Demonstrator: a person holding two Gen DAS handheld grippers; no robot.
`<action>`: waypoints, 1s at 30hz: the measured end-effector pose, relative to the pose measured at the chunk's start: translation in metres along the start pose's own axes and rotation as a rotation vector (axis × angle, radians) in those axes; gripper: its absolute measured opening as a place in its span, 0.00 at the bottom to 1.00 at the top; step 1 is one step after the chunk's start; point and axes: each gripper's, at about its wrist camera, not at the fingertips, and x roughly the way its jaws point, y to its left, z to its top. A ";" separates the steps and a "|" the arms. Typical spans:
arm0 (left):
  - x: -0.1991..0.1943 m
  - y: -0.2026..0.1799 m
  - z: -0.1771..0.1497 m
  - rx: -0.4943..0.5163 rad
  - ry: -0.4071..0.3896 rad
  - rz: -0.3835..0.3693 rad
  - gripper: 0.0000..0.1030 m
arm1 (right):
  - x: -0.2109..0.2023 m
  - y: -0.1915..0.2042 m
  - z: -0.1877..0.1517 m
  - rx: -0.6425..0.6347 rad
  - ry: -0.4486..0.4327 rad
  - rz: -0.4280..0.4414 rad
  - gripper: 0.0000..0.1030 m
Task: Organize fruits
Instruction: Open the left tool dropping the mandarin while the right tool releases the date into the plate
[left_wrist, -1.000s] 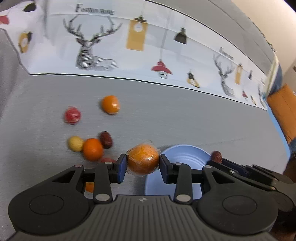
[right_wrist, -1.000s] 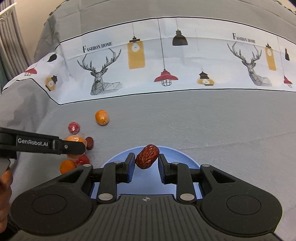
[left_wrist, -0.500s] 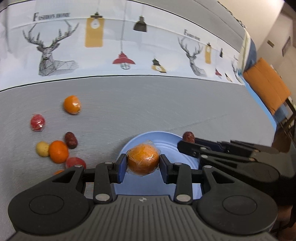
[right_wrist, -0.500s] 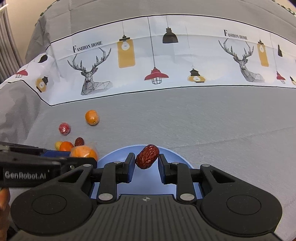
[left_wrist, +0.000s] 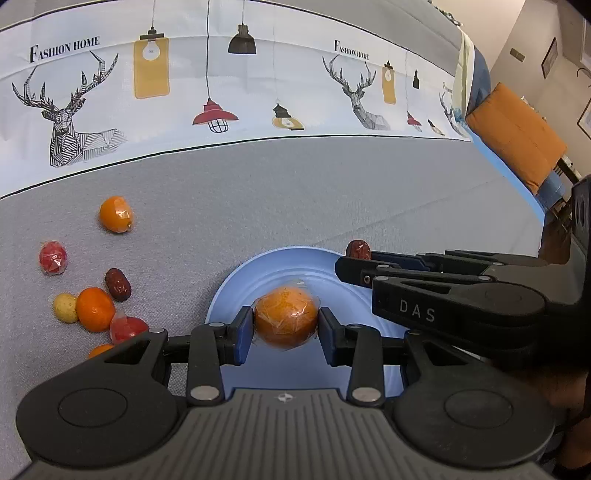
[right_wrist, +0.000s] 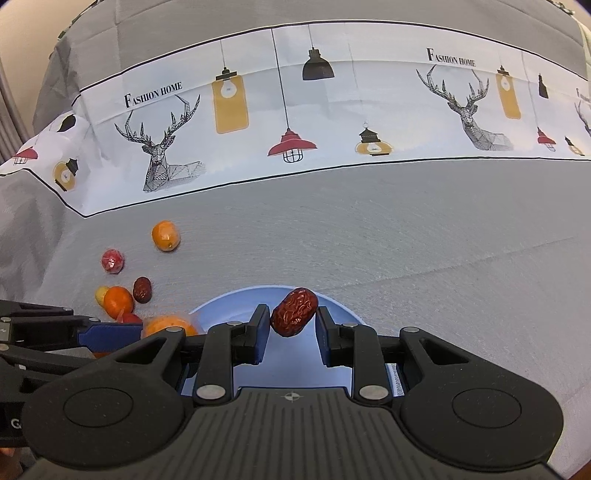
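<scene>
My left gripper (left_wrist: 286, 325) is shut on a plastic-wrapped orange (left_wrist: 286, 319) and holds it over the near left part of a light blue plate (left_wrist: 273, 273). My right gripper (right_wrist: 291, 321) is shut on a wrinkled red date (right_wrist: 294, 312), held above the same plate (right_wrist: 229, 306). In the left wrist view the right gripper reaches in from the right with the date (left_wrist: 358, 250) at its tip. Loose fruit lies on the grey cloth left of the plate: a wrapped orange (left_wrist: 115, 214), a red wrapped fruit (left_wrist: 53, 257), a dark date (left_wrist: 118, 284), an orange (left_wrist: 95, 309) and a small yellow fruit (left_wrist: 65, 307).
The table wears a grey cloth with a white band (right_wrist: 332, 110) printed with deer and lamps across the back. More red fruit (left_wrist: 127, 328) lies by the left gripper's finger. An orange cushion (left_wrist: 513, 134) sits beyond the table's right edge.
My left gripper has carried the wrapped orange rightward from beside the loose fruit to over the plate, rolling as it went. The right gripper has stayed put with the date.
</scene>
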 end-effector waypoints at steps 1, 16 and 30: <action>0.000 0.000 0.000 0.002 0.001 0.001 0.40 | 0.000 0.000 0.000 0.001 0.000 -0.001 0.27; 0.004 -0.003 -0.002 0.033 0.013 -0.012 0.40 | -0.001 0.002 -0.002 0.006 -0.007 -0.017 0.27; 0.007 -0.005 -0.003 0.049 0.021 -0.016 0.40 | 0.001 0.001 -0.002 0.006 -0.005 -0.019 0.27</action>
